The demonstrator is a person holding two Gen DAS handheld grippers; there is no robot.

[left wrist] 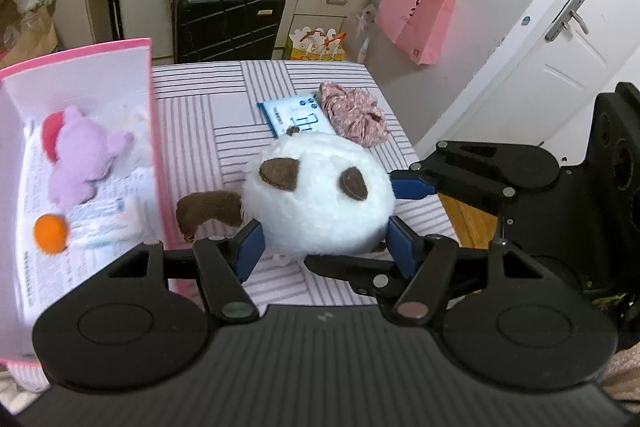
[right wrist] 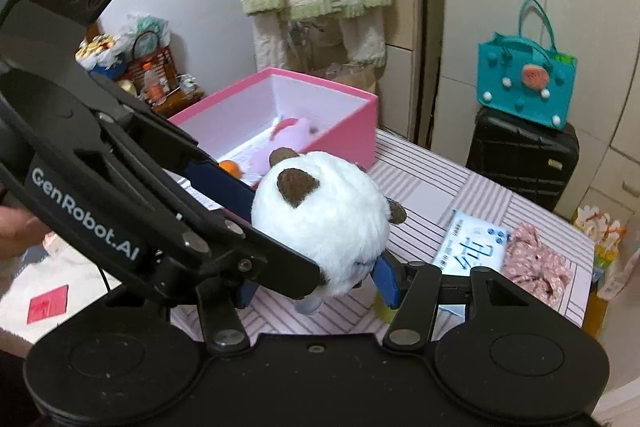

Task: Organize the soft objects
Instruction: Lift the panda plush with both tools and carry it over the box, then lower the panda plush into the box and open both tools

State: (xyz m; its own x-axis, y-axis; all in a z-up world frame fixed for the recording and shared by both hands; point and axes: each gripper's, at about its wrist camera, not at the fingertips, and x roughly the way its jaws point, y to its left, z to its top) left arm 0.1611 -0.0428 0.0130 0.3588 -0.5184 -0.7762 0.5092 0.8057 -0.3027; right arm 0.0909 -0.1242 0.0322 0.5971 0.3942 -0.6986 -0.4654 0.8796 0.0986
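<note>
With the white plush (left wrist: pixel 318 195) pinched from two sides, I've got it just off the striped surface (left wrist: pixel 192 115), beside the pink box (left wrist: pixel 154 131). It's a round, fluffy ball with brown ear patches and a brown limb hanging off to the side.

Left tongs (left wrist: pixel 322 241): about half open, blue pads pressed into the lower flanks of the plush. Right tongs (right wrist: pixel 316 287): same, about half open, clamped on it from the other direction; in the left view one right pad (left wrist: pixel 412 187) digs into its side. My read on using both: it's too bulky and squashy for one pair to hold steady, so crossed grips stop it rolling out.

Box sits open at the surface edge and already holds a purple plush (left wrist: pixel 84 159), an orange ball (left wrist: pixel 50 231) and a packet (left wrist: pixel 104 223), so I judge it to be the drop spot, and there looks to be room.

Left out on the surface: tissue pack (right wrist: pixel 472 243) and floral scrunchie (right wrist: pixel 536 259), next to each other, clear of the lift path.
</note>
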